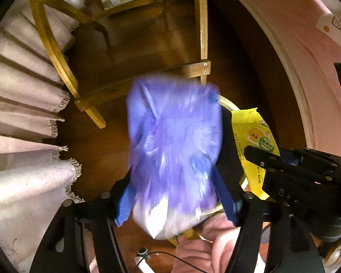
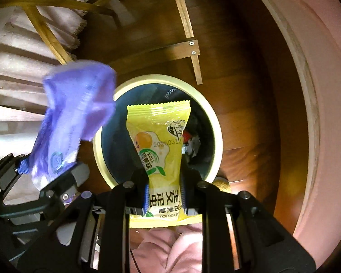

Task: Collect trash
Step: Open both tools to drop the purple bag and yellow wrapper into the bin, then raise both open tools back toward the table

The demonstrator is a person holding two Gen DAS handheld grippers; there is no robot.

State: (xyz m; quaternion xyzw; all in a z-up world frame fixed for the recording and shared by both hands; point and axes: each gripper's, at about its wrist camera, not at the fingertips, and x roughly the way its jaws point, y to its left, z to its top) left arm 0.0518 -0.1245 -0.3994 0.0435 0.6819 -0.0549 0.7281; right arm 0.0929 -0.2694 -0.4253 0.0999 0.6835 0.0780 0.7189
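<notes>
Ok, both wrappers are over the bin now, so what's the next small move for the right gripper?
Probably open the right gripper. It is shut on the yellow wrapper, which hangs directly above the bin mouth, so it should drop in. The purple wrapper sits blurred between the left gripper's open fingers.

I look down on a dark brown wooden floor (image 2: 250, 104) under warm light. A light wooden chair frame (image 1: 202, 22) stands on it, beside a fringed pale tablecloth (image 1: 22, 86) hanging in folds; a pink wall (image 2: 325, 91) curves alongside.

wooden chair frame (image 1: 201, 22) | fringed tablecloth (image 1: 22, 86) | wood floor (image 2: 250, 91)
</notes>
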